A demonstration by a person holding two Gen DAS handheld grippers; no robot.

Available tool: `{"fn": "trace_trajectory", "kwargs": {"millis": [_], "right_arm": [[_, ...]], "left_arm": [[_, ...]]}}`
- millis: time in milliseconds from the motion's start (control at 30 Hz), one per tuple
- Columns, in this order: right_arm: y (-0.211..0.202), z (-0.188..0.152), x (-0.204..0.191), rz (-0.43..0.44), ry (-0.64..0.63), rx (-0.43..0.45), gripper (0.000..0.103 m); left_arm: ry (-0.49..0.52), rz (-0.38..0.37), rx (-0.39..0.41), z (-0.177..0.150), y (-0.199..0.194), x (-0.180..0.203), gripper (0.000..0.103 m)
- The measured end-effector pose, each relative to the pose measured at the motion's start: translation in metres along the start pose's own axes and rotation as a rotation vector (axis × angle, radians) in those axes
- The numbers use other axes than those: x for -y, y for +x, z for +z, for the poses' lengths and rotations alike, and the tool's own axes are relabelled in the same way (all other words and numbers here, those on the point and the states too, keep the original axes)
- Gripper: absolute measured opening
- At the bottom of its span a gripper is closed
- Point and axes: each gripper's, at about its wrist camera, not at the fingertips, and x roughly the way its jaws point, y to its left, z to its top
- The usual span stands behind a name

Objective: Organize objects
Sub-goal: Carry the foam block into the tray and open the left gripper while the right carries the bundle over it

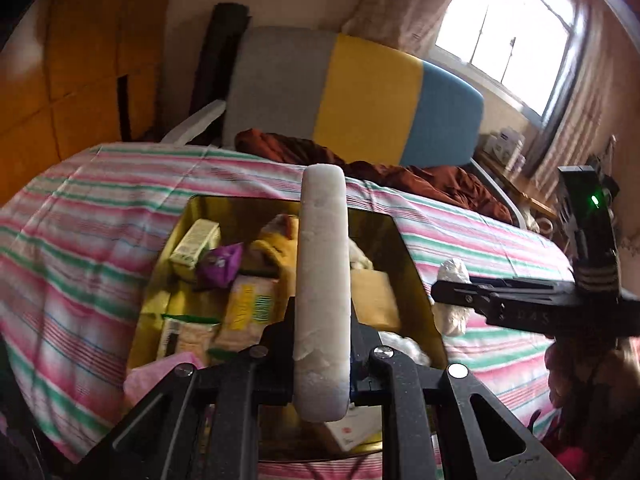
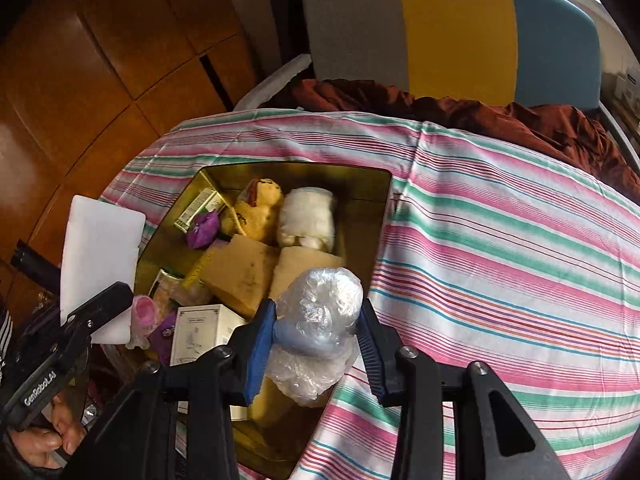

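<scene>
My left gripper (image 1: 322, 320) is shut on a white foam slab (image 1: 322, 240), seen edge-on and standing upright above an open gold tin (image 1: 404, 240). In the right wrist view the same slab (image 2: 100, 256) hangs at the tin's left edge. My right gripper (image 2: 316, 312) is shut on a plastic-wrapped bundle (image 2: 320, 320), over the tin's (image 2: 360, 184) near right rim. The left wrist view shows that bundle (image 1: 452, 272) to the right of the tin. Inside the tin lie a yellow plush toy (image 2: 260, 208), a white fluffy roll (image 2: 308, 216), a purple pouch (image 2: 204, 228), tan blocks (image 2: 240, 272) and a white box (image 2: 200, 332).
The tin rests on a bed with a pink, green and white striped sheet (image 2: 500, 240). A crumpled brown cloth (image 2: 480, 112) lies at the far edge, before a grey, yellow and blue chair back (image 2: 452, 28). Wooden cupboard doors (image 2: 100, 60) stand left. A hand (image 2: 44, 440) grips the left tool.
</scene>
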Motion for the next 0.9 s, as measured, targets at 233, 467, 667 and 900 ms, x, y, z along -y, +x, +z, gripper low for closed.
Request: {"fn": "trace_trajectory", "kwargs": {"millis": [233,467,667,900], "right_arm": [[0.017,0.011,-0.026,0.011,-0.053,-0.011,0.041],[0.031,0.019,-0.018,-0.009,-0.045,-0.033,0.041],[0.052,0.021,-0.013,0.000,-0.047,-0.070,0.041],[0.060,0.030,-0.007,-0.034,-0.017,-0.049,0.057]], "left_arm": [[-0.125,-0.035,-0.017,0.015,0.010,-0.044,0.018],[-0.204,-0.077,-0.050,0.022,0.021,-0.060,0.018],[-0.238,-0.116,-0.090,0.026,0.039,-0.059,0.019],[-0.223,-0.021,-0.088,0.036,0.052,-0.055,0.067]]}}
